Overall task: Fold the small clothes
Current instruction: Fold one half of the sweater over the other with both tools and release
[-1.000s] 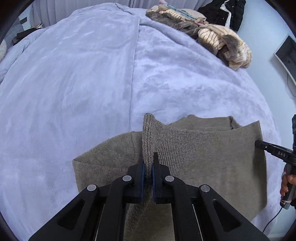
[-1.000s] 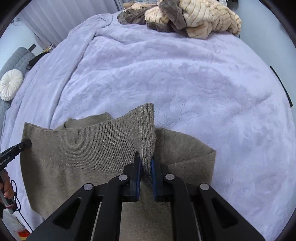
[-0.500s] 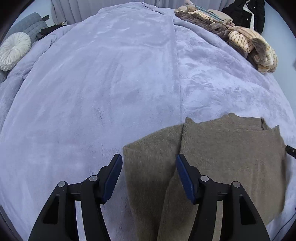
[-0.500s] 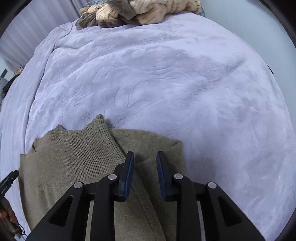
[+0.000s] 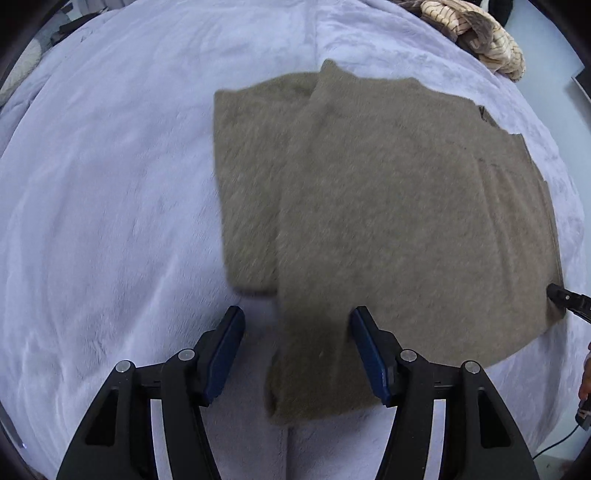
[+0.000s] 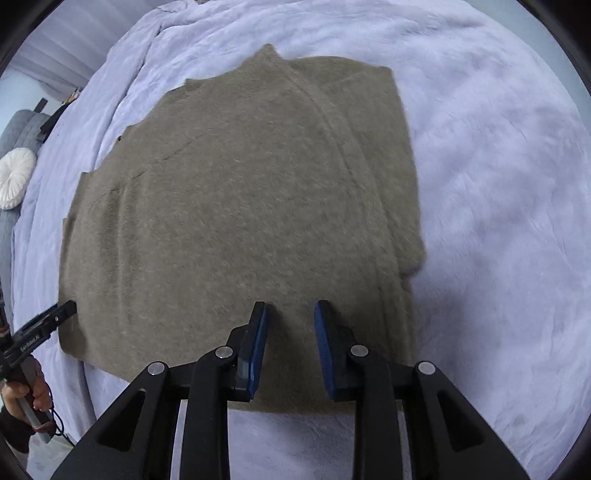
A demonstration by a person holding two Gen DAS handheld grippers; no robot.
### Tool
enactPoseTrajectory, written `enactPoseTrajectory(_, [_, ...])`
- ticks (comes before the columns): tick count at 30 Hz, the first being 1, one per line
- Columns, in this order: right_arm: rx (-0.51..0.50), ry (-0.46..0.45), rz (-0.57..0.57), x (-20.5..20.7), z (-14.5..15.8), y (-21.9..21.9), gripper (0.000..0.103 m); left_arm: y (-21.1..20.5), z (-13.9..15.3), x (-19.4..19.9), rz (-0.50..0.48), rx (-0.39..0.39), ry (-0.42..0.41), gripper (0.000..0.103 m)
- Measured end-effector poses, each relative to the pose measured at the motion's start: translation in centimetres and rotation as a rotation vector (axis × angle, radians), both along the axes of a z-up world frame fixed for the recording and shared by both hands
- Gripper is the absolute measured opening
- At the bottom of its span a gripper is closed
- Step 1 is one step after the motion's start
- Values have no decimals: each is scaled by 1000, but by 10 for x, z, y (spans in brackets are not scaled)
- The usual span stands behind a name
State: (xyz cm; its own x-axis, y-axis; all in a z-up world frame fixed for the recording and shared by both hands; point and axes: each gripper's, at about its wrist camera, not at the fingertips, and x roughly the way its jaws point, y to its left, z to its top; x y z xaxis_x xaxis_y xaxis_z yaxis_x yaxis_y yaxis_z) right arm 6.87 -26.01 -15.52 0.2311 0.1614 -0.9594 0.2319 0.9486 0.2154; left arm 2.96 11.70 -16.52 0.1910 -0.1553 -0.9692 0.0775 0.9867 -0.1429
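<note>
An olive-brown knit sweater (image 5: 388,206) lies flat on the lilac blanket (image 5: 110,184), with one sleeve folded lengthwise over its body. It also fills the right wrist view (image 6: 236,206). My left gripper (image 5: 297,321) is open and empty, held just above the sweater's near edge at the folded sleeve end. My right gripper (image 6: 290,317) is open and empty, over the sweater's near hem. The left gripper's tip (image 6: 55,317) shows at the sweater's left corner in the right wrist view; the right gripper's tip (image 5: 565,295) shows at its right corner in the left wrist view.
A pile of striped cream and brown clothes (image 5: 476,33) lies at the far right of the bed. A round white cushion (image 6: 16,177) rests on a grey seat at the left. The blanket spreads wide around the sweater.
Both grippers were shut on the sleeve's ribbed cuff, then opened and let it drop. Both have pulled back toward me and risen, so the whole sweater now shows.
</note>
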Motion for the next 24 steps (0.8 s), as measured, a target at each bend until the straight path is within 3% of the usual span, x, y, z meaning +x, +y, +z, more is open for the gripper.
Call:
enactPoseTrajectory(3, [83, 5, -114, -29, 6, -25, 29, 24, 0, -20, 81, -58, 45, 62])
enactPoseTrajectory(4, [119, 0, -146, -39, 8, -30, 31, 28, 1, -24, 101, -72, 55, 69])
enactPoseTrajectory(5, [156, -6, -176, -48, 11, -35, 39, 33, 1, -29, 126, -84, 66, 78])
enactPoseTrajectory(6, [205, -14, -211, -58, 12, -39, 55, 37, 1, -34, 155, -109, 74, 78])
enactPoseTrajectory(8, [271, -20, -273, -71, 9, -45, 71, 43, -4, -42, 205, -201, 106, 79])
enactPoseTrajectory(11, [393, -29, -383, -77, -6, -53, 71, 44, -16, -46, 301, -334, 175, 79])
enactPoseTrajectory(14, [497, -51, -504, -71, -24, -61, 71, 42, -23, -40, 395, -362, 154, 78])
enactPoseTrajectory(15, [517, -49, -540, -68, -30, -62, 68, 42, -23, -38, 426, -362, 141, 76])
enactPoseTrajectory(16, [525, -45, -557, -63, -33, -62, 58, 43, -21, -37, 437, -367, 122, 53])
enactPoseTrajectory(17, [521, -28, -550, -56, -34, -60, 9, 42, -19, -34, 426, -362, 112, 32])
enactPoseTrajectory(19, [454, -26, -473, -45, -19, -54, 9, 37, -6, -33, 361, -334, 72, 22])
enactPoseTrajectory(22, [319, -68, -297, -35, 16, -37, 8, 29, 11, -29, 268, -276, 8, 21])
enactPoseTrajectory(24, [242, -58, -238, -35, 22, -34, 8, 32, 7, -34, 248, -249, 15, 21])
